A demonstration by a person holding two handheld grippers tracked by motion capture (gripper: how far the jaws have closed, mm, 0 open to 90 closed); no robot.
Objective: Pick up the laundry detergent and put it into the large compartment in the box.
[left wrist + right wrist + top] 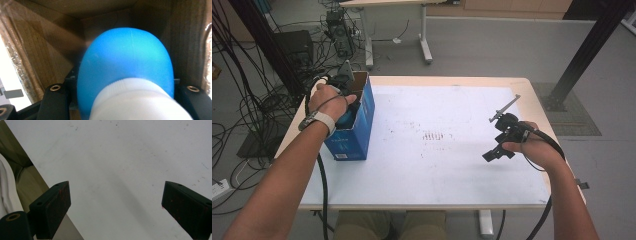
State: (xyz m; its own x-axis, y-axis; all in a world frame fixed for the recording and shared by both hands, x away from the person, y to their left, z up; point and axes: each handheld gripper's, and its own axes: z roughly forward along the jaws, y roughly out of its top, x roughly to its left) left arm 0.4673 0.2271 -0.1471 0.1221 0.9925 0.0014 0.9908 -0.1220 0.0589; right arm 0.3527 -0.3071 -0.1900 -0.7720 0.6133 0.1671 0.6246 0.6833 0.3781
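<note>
Bottle of smooth blue plastic with a ribbed white screw cap (130,72), pinched between the left gripper (346,104) jaws and sunk inside the open blue cardboard box (362,125) at the table's left edge. Probably light, stiff-walled, rounded and glossy, hence likely slippery; best gripped low at the shoulder just above the ribbed cap, or on the cap itself. Right gripper (115,205) spread wide, holding nothing, hovering over the bare white tabletop (452,165) well apart from the box.
</note>
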